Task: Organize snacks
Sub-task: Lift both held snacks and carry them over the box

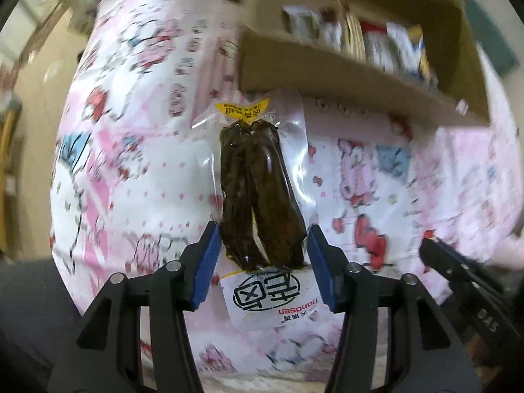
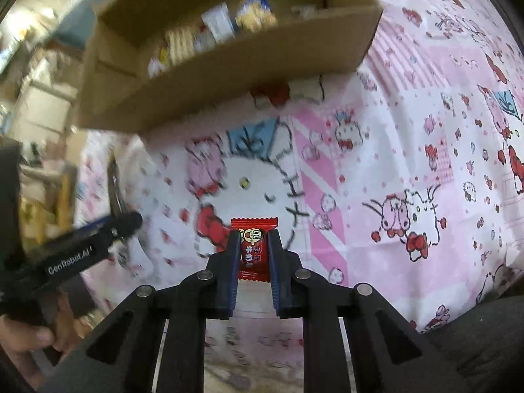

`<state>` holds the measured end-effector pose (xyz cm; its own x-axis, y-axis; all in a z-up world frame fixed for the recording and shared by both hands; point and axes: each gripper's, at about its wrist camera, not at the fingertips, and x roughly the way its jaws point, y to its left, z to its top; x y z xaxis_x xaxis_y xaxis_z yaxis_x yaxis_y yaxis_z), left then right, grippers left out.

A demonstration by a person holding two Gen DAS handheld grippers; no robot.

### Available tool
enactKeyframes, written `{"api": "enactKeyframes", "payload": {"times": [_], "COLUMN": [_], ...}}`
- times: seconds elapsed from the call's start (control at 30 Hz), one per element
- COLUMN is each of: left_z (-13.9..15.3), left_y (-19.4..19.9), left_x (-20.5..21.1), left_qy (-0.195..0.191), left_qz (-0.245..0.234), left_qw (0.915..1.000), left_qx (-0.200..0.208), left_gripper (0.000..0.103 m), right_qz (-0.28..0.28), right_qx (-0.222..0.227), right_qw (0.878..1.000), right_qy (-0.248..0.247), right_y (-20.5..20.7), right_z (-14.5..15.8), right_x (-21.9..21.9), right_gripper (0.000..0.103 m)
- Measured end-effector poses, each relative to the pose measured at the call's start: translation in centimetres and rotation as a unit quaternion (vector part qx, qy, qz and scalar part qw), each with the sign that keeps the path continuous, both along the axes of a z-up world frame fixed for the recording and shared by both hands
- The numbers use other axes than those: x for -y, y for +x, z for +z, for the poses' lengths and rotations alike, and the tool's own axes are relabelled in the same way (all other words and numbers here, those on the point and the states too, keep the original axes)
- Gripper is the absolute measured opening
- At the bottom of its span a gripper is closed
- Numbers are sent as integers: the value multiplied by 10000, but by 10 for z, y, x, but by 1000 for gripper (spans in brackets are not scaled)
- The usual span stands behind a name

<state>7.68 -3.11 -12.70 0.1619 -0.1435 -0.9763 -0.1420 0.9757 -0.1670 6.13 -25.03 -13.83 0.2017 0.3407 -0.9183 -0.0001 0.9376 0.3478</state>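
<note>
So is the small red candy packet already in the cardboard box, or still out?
Still out. The red candy packet sits pinched in the right gripper above the patterned cloth, short of the cardboard box.

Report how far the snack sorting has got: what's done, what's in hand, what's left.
Done: several packets already lie in the cardboard box. In hand: the left gripper holds a clear vacuum pack of dark meat, and the right gripper is shut on a small red candy packet. Left: both items must go into the box. No other loose snacks show on the patterned cloth.
</note>
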Motion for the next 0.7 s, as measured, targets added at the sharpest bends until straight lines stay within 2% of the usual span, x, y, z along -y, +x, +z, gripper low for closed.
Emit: {"api": "enactKeyframes", "payload": {"times": [0.07,0.2,0.33,0.5,0.7], "left_z": [21,69,106,137,156], "left_y": [-9,-22,-9,20,59], "left_x": [-10,-22,-29,-18,4], "left_qy": [-171,20,92,245,516], "left_qz": [94,10,-38,-250,-476], "left_qw": [9997,9970,9925,9842,9720], "left_qx": [146,776,1217,1734,2243], "left_gripper": [49,49,49,49,50], "right_qz": [-37,-43,-163,-224,-415], "right_qx": [234,653,1065,1528,1886], "right_qw": [9997,9978,9934,9871,9800], "right_qy": [-13,108,384,427,478], "right_y": [-2,-1,5,25,50], "right_z": [18,50,78,103,121], "right_x": [4,16,33,45,66], "right_gripper": [17,17,17,17,17]}}
